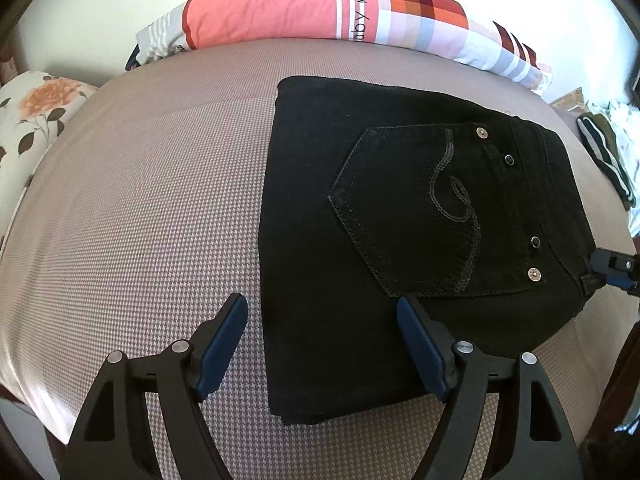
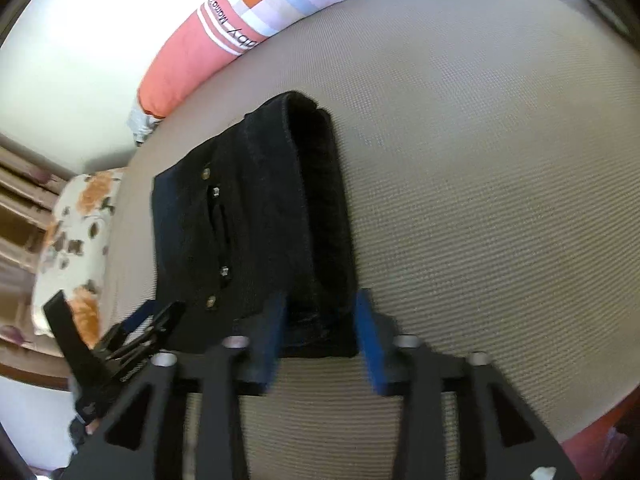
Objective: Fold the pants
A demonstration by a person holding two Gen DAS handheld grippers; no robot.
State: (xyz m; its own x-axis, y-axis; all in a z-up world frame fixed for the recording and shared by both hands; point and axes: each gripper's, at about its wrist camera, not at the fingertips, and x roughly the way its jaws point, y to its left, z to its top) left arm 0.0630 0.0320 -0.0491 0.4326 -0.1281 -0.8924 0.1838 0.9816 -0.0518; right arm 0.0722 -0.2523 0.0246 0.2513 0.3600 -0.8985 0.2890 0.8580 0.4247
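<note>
The black pants (image 1: 400, 240) lie folded into a compact rectangle on the bed, back pocket with sequin swirl and rivets facing up. They also show in the right wrist view (image 2: 256, 232), waistband edge toward that camera. My left gripper (image 1: 322, 312) is open and empty, hovering over the near left corner of the pants; its right finger is above the fabric. My right gripper (image 2: 322, 312) is open, its fingers either side of the thick waistband end, holding nothing. It appears in the left wrist view (image 1: 612, 268) at the right edge of the pants. The left gripper shows in the right wrist view (image 2: 148, 324).
The bed (image 1: 140, 220) has a taupe woven cover. A pink and checked bolster (image 1: 320, 4) lies along the far edge. A floral pillow (image 1: 36, 120) is at the left. Striped and dark clothes (image 1: 608, 152) sit at the right.
</note>
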